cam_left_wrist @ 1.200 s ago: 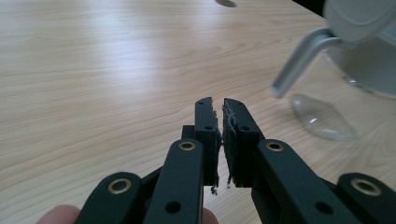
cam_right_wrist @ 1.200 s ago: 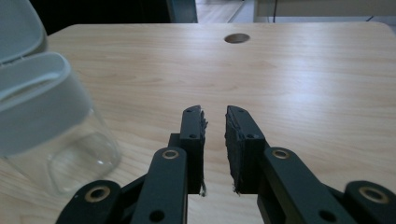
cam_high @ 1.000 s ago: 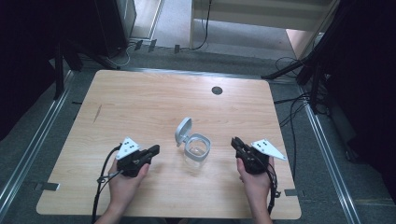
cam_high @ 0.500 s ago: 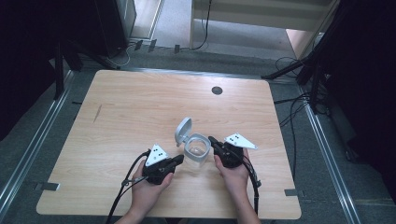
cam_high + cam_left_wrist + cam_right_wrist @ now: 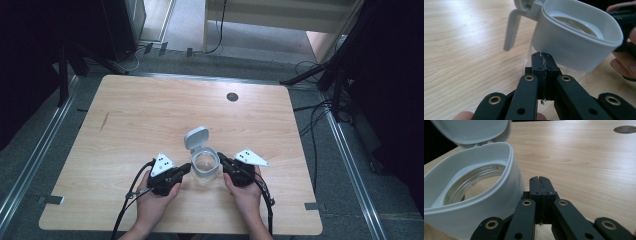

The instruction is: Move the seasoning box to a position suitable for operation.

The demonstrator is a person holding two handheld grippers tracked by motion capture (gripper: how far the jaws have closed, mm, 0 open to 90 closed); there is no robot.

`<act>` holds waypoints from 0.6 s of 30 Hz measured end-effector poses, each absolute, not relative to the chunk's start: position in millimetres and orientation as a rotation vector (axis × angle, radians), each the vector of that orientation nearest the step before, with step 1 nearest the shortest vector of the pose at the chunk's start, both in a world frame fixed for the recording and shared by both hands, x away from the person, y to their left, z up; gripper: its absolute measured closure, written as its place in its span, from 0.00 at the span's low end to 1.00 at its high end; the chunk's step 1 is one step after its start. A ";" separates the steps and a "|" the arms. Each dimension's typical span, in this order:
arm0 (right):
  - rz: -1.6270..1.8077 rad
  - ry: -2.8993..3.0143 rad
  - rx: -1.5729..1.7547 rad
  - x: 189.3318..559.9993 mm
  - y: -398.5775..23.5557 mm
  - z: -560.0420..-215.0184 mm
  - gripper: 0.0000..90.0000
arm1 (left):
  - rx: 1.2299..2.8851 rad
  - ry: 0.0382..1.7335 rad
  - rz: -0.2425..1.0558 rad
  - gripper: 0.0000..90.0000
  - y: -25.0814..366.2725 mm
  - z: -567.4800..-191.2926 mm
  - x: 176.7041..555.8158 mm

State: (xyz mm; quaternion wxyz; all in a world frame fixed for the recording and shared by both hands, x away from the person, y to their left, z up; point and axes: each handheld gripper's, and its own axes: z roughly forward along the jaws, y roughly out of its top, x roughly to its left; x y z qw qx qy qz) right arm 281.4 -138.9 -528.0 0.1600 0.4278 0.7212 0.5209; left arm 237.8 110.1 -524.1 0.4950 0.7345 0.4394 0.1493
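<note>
A clear container (image 5: 204, 167) with a white collar and a flipped-open lid (image 5: 196, 139) was seen standing on the wooden table (image 5: 150, 115), near the middle of its near edge and well apart from both side edges. The lid was hinged up on the far side, tilted toward the far edge. A dark round hole (image 5: 232, 96) was set in the table close to the far edge.

The left gripper (image 5: 186, 169) was held just beside the container on its left, and its jaws were pressed together with nothing between them, as was shown plainly in the left gripper view (image 5: 541, 56), where the tips were pointed at the clear wall under the white collar (image 5: 574, 42). Whether the tips touched the wall could not be told.

The right gripper (image 5: 222, 161) was held just beside the container on its right. Its jaws were likewise closed on nothing (image 5: 540, 181), alongside the collar (image 5: 474, 195).
</note>
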 end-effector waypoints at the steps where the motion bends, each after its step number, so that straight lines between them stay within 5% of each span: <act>1: 1.488 2.060 1.222 281.4 -138.9 -528.0 1.00 | 1.776 1.069 0.358 1.00 111.9 -523.8 237.7; 14: 1.410 1.896 1.314 235.3 -111.2 -522.6 1.00 | 1.767 1.094 0.381 0.99 121.3 -528.3 227.8; 18: 1.417 1.918 1.285 235.6 -112.7 -519.8 1.00 | 1.763 1.067 0.446 0.82 130.2 -532.3 227.0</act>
